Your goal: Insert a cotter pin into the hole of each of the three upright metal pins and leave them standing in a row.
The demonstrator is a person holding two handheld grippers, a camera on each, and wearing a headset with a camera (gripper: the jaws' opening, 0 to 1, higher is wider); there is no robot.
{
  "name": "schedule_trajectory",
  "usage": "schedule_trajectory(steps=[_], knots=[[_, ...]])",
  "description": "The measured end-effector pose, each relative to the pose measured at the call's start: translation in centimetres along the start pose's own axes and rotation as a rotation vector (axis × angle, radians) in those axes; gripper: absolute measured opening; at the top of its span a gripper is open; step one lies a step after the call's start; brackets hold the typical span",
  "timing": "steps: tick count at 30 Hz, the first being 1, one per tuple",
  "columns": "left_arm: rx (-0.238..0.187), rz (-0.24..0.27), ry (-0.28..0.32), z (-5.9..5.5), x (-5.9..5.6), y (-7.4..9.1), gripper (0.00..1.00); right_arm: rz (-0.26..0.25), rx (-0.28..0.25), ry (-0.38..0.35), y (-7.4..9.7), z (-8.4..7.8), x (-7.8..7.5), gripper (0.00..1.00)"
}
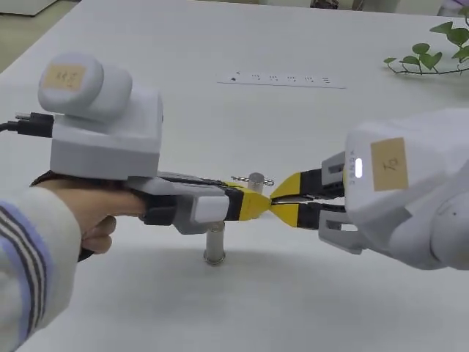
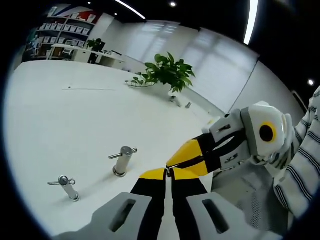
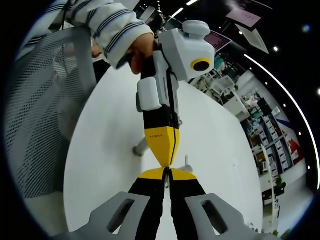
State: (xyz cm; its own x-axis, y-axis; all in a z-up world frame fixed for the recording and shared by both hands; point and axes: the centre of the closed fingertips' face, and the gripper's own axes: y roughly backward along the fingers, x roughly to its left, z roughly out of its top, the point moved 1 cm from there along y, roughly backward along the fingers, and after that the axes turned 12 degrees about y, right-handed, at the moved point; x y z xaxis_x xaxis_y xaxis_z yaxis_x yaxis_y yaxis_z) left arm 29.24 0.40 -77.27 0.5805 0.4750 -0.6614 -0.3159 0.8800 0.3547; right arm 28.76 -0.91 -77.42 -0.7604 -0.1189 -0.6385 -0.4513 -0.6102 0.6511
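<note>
An open office: white desks (image 2: 60, 115), shelves of binders (image 2: 62, 29), mesh chair (image 3: 40, 100), potted plant (image 2: 167, 72).

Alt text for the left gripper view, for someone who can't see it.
The left gripper and right gripper, both shut, meet tip to tip over a white table. Beside them stand two metal pins, each with a cotter pin through its top.

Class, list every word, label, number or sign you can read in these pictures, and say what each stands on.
No text can be read for certain.
Tan label on the left gripper: faint marks, blurred.
Tan sticker on the right gripper: one handwritten sign, unclear.
White strip on the table: dark marks, too small.
Small print on the left gripper's yellow jaw: too small.
</note>
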Motion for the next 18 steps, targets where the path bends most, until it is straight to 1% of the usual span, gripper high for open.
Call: schedule_trajectory(steps=[1, 3, 4, 5, 6, 10, 13, 16, 17, 18], knots=[[0.007, 0.002, -0.017, -0.11, 0.00, 0.04, 0.01, 0.002, -0.002, -0.003, -0.02, 0.02, 0.05, 0.03], [0.011, 0.007, -0.020, -0.15, 0.02, 0.07, 0.01, 0.005, -0.005, 0.001, -0.07, 0.07, 0.11, 0.03], [0.008, 0.009, -0.033, -0.11, 0.01, 0.11, 0.01, 0.005, -0.005, 0.002, -0.09, 0.09, 0.11, 0.03], [-0.002, 0.014, -0.062, 0.03, 0.00, 0.14, 0.01, 0.002, -0.003, 0.007, -0.10, 0.09, 0.03, 0.03], [-0.001, 0.019, -0.080, 0.02, -0.08, 0.19, 0.00, 0.001, -0.003, 0.008, -0.11, 0.12, -0.04, 0.03], [0.001, 0.025, -0.075, 0.16, -0.02, 0.28, 0.00, 0.002, -0.012, -0.001, -0.07, 0.26, -0.16, 0.04], [-0.002, 0.026, -0.075, 0.27, 0.01, 0.35, 0.00, 0.006, -0.014, 0.006, -0.08, 0.33, -0.21, 0.04], [-0.001, 0.029, -0.072, 0.38, 0.16, 0.47, 0.00, 0.009, 0.000, 0.004, -0.16, 0.04, -0.29, 0.07], [0.001, 0.033, -0.074, 0.40, 0.28, 0.57, 0.00, 0.001, 0.001, -0.022, -0.19, -0.22, -0.49, 0.09], [-0.002, 0.042, -0.079, 0.49, 0.44, 0.66, 0.00, 0.005, -0.007, -0.049, -0.20, -0.28, -0.47, 0.11]])
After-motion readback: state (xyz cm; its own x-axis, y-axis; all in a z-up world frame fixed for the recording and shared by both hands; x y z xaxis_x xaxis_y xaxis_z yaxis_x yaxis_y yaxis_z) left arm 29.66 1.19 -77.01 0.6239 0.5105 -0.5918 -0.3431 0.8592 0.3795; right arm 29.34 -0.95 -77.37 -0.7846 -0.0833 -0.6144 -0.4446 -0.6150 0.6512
